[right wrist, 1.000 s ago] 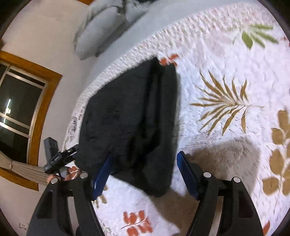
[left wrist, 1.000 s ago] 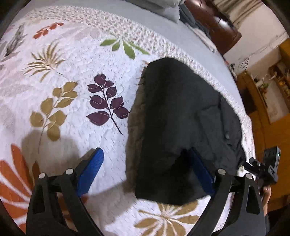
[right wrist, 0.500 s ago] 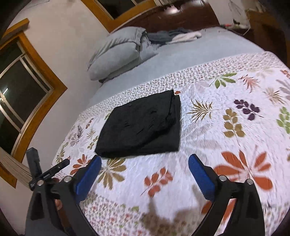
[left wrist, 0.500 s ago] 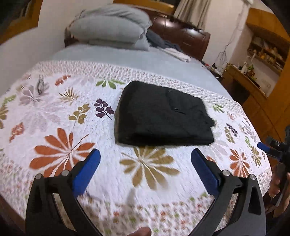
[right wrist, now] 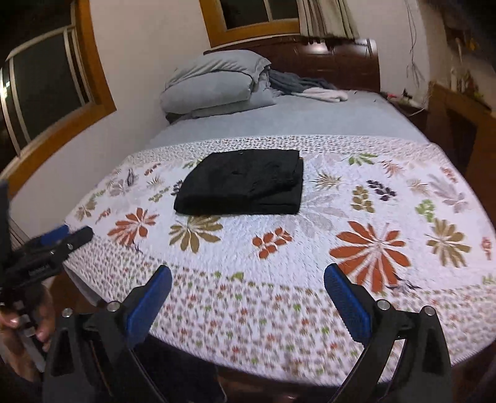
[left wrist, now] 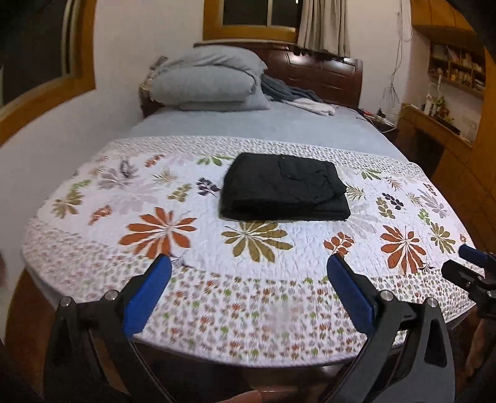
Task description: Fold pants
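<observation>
Black pants [left wrist: 283, 189] folded into compact rectangle, lying on floral quilt [left wrist: 155, 192] mid-bed, nearer side from grey pillows [left wrist: 207, 83]. Soft, limp, light, layers likely to slide; best pinched at thick folded edge. Left tongs [left wrist: 248, 279] and right tongs [right wrist: 247, 280] spread wide, holding nothing, well short of pants.

Home bedroom. We list: one bed [left wrist: 248, 130] with dark wooden headboard [left wrist: 325, 77]; floral quilted bedspread [left wrist: 279, 248] across its foot; stacked grey pillows [left wrist: 207, 83] and loose clothes [left wrist: 297, 99] at its head; wood-framed windows [right wrist: 52, 90] with curtain [left wrist: 322, 24]; wooden side cabinet [left wrist: 434, 139] and wall shelf [left wrist: 455, 68] crowded with small household items.
</observation>
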{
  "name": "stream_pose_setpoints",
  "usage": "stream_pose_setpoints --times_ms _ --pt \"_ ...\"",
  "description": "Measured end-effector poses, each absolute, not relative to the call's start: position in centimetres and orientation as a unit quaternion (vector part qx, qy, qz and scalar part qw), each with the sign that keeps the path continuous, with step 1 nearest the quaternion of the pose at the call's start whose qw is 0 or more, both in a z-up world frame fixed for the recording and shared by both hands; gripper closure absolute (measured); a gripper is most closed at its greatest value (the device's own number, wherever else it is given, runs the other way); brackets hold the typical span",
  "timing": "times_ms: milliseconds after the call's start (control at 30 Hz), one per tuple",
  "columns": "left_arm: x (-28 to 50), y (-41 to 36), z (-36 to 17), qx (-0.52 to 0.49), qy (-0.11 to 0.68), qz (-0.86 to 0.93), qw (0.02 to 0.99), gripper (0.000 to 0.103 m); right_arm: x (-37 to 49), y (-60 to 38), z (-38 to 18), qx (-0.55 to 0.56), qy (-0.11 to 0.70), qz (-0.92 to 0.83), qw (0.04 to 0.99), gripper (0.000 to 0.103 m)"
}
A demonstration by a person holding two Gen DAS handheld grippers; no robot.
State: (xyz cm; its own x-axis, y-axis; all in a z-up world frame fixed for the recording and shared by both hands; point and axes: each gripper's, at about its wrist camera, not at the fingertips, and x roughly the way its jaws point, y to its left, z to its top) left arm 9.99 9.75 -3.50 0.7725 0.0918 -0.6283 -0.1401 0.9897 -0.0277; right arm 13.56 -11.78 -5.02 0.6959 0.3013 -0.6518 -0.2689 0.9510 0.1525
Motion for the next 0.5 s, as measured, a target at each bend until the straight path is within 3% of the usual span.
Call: stream_pose_setpoints --times_ms 500 --pt "-1.9 6.9 0.7 -0.025 0.313 0.061 0.948 0.003 0.7 -11.8 1.9 -0.003 0.299 0.095 0.95 0.004"
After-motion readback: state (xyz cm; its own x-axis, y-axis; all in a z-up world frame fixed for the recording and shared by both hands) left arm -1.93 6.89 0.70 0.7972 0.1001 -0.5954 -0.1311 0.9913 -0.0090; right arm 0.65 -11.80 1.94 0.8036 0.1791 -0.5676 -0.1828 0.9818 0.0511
